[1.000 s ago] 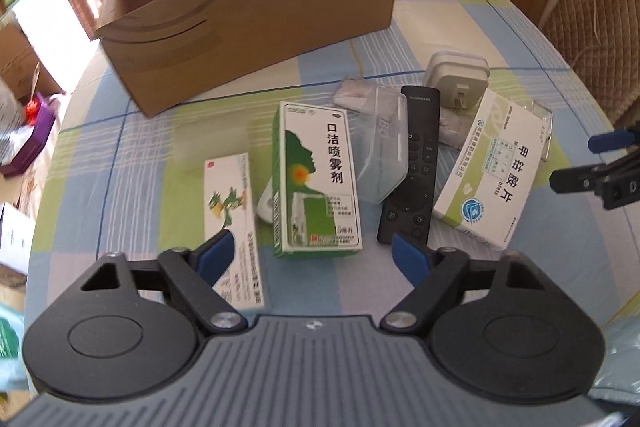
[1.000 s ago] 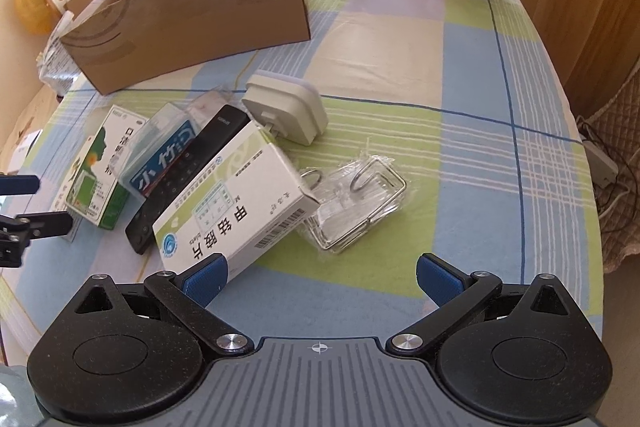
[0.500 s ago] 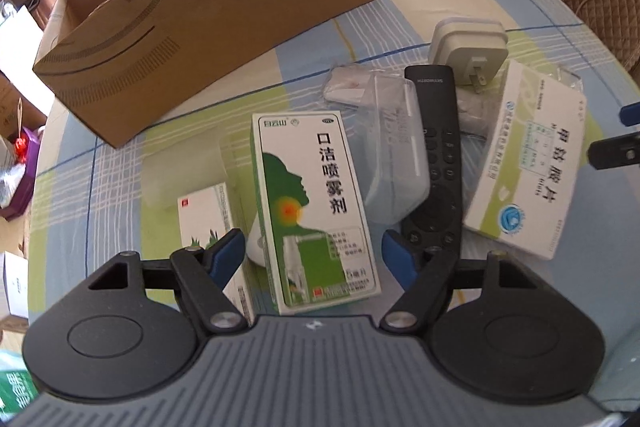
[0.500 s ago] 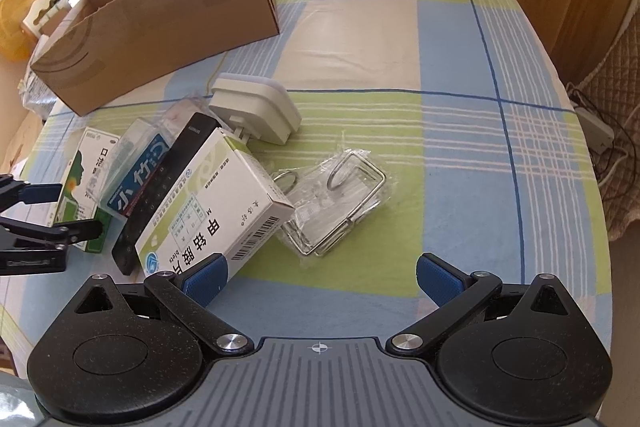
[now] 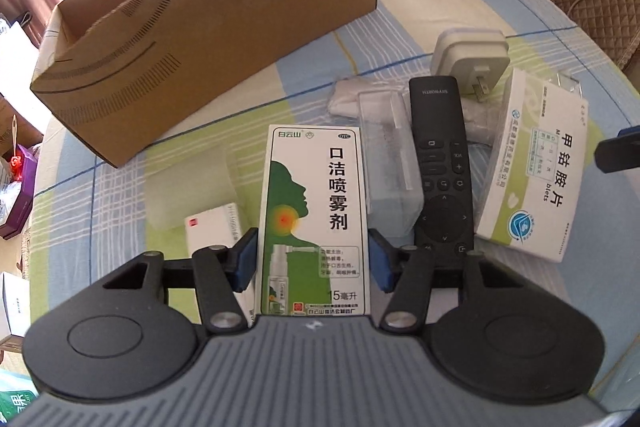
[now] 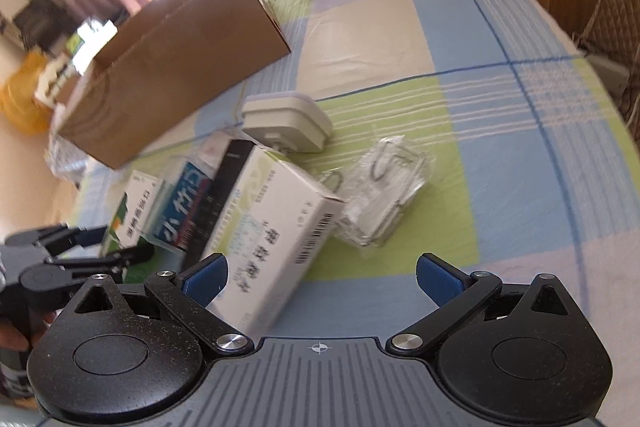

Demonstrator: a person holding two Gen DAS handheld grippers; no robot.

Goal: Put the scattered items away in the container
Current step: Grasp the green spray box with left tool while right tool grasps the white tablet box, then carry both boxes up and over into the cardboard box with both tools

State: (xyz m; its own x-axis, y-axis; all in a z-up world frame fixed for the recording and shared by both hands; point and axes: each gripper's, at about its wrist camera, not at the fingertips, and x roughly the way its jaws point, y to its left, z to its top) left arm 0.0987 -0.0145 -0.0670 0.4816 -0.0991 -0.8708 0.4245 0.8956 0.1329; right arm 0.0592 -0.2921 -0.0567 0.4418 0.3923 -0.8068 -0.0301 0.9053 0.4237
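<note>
On a checked tablecloth (image 5: 420, 11), the left gripper (image 5: 312, 261) straddles a green and white spray box (image 5: 314, 195), its blue pads just beside the box's two long edges, not clearly pressing. Beside the box lie a black remote (image 5: 440, 171) and a white tablet box (image 5: 532, 171). The open cardboard box (image 5: 208, 27) stands behind them. The right gripper (image 6: 318, 279) hovers with fingers wide apart near the tablet box (image 6: 276, 223).

Bare tablecloth (image 6: 500, 155) right of the wire rack packet (image 6: 382, 191); cardboard box (image 5: 208, 39) walling the far left.
</note>
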